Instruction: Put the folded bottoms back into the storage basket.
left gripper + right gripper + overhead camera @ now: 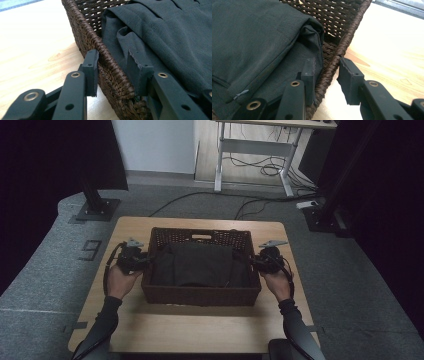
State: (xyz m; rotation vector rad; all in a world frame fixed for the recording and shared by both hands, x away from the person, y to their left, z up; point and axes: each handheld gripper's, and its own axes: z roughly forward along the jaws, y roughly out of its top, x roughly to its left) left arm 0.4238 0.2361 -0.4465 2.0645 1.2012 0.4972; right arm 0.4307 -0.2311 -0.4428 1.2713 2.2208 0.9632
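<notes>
Wooden table (200, 330) on grey carpet (45, 285)

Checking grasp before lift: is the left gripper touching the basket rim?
Touching. In the left gripper view the left gripper straddles the basket rim; the outer finger lies against the weave, while the inner one shows a small gap.

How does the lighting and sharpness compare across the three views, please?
High view: dim and soft, the dark cloth in the wicker basket shows hardly any detail. Left gripper view: bright, the table nearly washed out, the basket rim crisp, the near tongs slightly soft. Right gripper view: the table glares white, the cloth weave reads clearly.
</notes>
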